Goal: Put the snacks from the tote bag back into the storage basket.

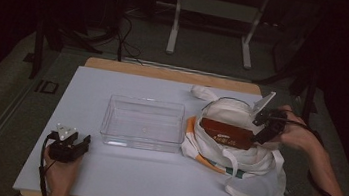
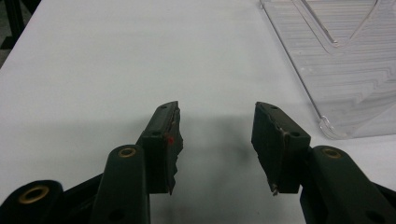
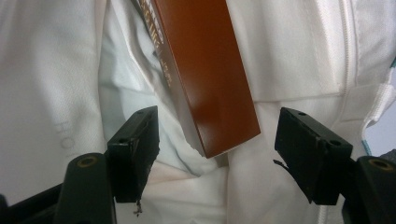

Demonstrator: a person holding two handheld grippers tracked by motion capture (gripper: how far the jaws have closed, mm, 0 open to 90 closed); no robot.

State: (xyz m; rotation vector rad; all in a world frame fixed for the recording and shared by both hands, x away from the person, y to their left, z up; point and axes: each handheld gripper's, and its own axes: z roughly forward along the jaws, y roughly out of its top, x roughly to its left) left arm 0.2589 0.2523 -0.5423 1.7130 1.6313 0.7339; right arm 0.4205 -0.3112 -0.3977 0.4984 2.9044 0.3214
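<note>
A brown box [image 1: 225,133] with gold lettering lies across the mouth of a white cloth bag [image 1: 236,151] at the right of the table. My right gripper [image 1: 261,129] is at the box's right end, open. In the right gripper view the box's [image 3: 205,74] near end sits between the spread jaws of that gripper [image 3: 215,151], touching neither, with the bag's fabric [image 3: 51,84] all around. My left gripper [image 1: 73,144] rests low at the front left, open and empty [image 2: 215,140] over the bare white table [image 2: 116,60].
A clear plastic tub [image 1: 143,123] stands mid-table, just left of the bag; its corner [image 2: 345,70] lies right of the left jaws. The bag's straps [image 1: 252,188] trail toward the front right edge. Beyond the table is a dark floor with a stand's legs [image 1: 211,27].
</note>
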